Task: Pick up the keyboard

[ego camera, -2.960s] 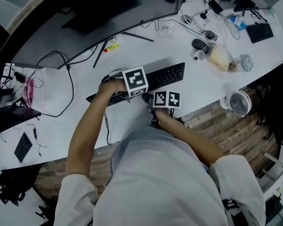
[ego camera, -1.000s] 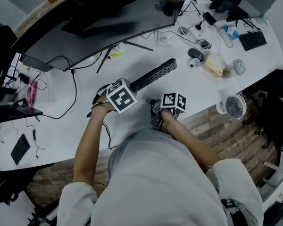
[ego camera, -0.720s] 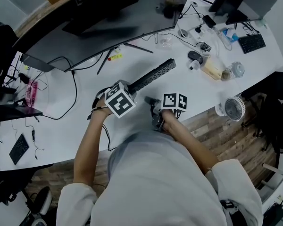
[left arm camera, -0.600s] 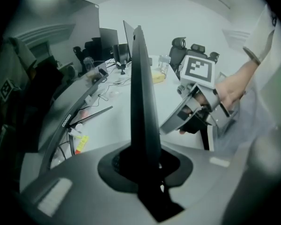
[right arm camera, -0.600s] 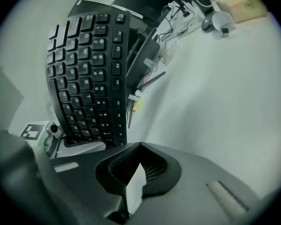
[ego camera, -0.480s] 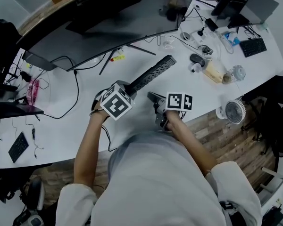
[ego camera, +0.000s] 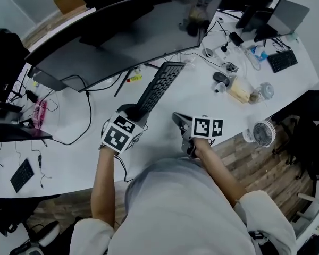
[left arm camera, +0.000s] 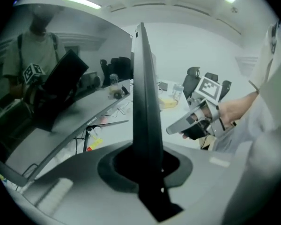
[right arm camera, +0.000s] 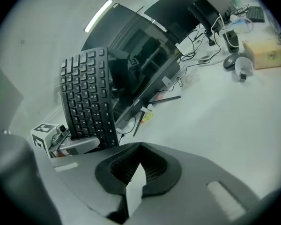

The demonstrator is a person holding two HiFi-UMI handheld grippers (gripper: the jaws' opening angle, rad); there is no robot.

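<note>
Left gripper (ego camera: 133,113): its fingers (left arm camera: 107,165) were clenched on the near end of the keyboard (ego camera: 158,89). In the left gripper view the keyboard (left arm camera: 145,111) ran edge-on through the slot between the jaws and rose straight ahead.

Keyboard: off the table (ego camera: 69,153) and steeply tilted. The far end pointed toward the curved monitor (ego camera: 122,36). In the right gripper view it stood nearly upright with the key side (right arm camera: 86,100) facing that camera, and the left gripper (right arm camera: 77,146) held its lower edge.

Right gripper (ego camera: 177,118): it hung just right of the keyboard and was not touching it. Its fingers were drawn together with nothing between them. The right gripper view showed only a thin pale sliver at the jaw line (right arm camera: 136,172). From the left gripper view its fingers (left arm camera: 175,125) formed a single closed point.

Other items on the table: a mouse (ego camera: 221,78), a tan box (ego camera: 238,93) and a small fan (ego camera: 261,133) at the near edge. All were well apart from the keyboard.
</note>
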